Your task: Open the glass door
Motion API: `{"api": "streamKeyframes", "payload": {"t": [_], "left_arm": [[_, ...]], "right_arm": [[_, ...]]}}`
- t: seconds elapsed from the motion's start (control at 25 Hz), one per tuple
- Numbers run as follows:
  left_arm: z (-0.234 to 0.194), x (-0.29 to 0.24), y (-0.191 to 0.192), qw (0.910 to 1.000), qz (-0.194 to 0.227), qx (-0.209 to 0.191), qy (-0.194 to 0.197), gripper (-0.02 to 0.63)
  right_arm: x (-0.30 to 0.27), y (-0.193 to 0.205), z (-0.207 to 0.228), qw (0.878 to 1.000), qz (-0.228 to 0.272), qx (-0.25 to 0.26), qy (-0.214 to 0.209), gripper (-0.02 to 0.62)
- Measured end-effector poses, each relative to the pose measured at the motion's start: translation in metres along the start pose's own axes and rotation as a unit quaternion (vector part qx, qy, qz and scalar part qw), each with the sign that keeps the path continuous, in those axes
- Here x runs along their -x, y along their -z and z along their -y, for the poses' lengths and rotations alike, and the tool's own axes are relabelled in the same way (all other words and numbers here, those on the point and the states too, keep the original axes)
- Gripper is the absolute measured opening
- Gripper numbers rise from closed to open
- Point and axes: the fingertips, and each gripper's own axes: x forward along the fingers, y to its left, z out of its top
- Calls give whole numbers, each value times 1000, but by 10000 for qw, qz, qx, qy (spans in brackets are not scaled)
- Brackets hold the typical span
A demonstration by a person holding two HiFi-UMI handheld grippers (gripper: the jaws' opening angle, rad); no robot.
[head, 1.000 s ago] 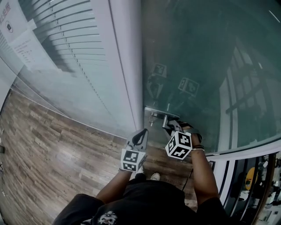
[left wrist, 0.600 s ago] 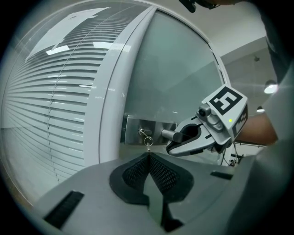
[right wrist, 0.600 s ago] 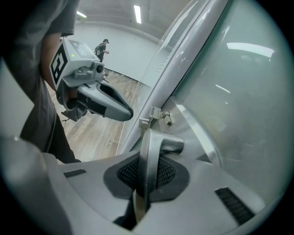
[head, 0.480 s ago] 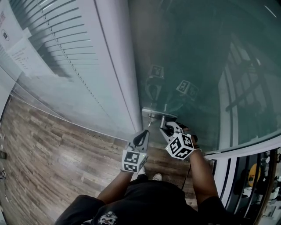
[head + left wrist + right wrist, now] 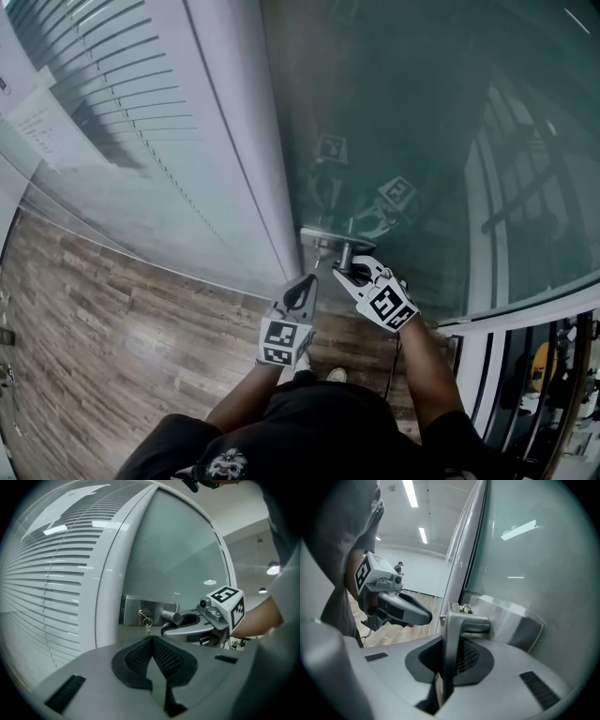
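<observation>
The glass door (image 5: 422,141) carries a steel lock plate (image 5: 322,236) with a lever handle (image 5: 345,255). My right gripper (image 5: 352,272) is shut on that lever; in the right gripper view the lever (image 5: 464,623) runs down between the pads of the right gripper (image 5: 449,660). A key (image 5: 146,623) hangs from the lock plate (image 5: 140,607) left of the handle's stub (image 5: 172,617). My left gripper (image 5: 304,287) hovers just left of the lever and below the plate, shut with nothing in it, as the meeting pads of the left gripper (image 5: 152,645) show.
A white door frame post (image 5: 248,159) stands directly left of the lock plate. Beyond it is a glass wall with horizontal blinds (image 5: 103,84) and a paper notice (image 5: 42,127). Wooden floor (image 5: 94,328) lies below, with the person's shoe (image 5: 330,375) near the door.
My right gripper has rolled and tipped on the lever, its marker cube swinging over. The left gripper has stayed where it was.
</observation>
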Motion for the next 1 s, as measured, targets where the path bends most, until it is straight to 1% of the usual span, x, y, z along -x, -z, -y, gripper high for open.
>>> {"api": "streamKeyframes", "payload": {"t": [0.12,0.2,0.32,0.44,0.64,0.8,1.0], "left_arm": [[5,-3,-2,9998,-111,69,115,6],[5,-6,-2,9999,-63,10,134,6],[8,-10,-1,9997,-111,-21,234,6],[9,-18,-4,9994,57,-110,311,6],[15,-24,-4,9984,36,-228,520,6],[14,-30,-8,9976,37,-253,649,6],[18,-47,-8,9971,-37,-258,718,6]], "right_arm": [[-4,1,3,9999,-7,-90,-47,34],[-4,2,6,9999,8,-155,-77,34],[-5,4,13,9997,-6,-213,-85,34],[-7,7,21,9997,-46,-247,-52,34],[-13,14,33,9992,-107,-365,78,34],[-23,13,53,9991,-137,-401,82,34],[-30,20,80,9984,-211,-478,209,34]]}}
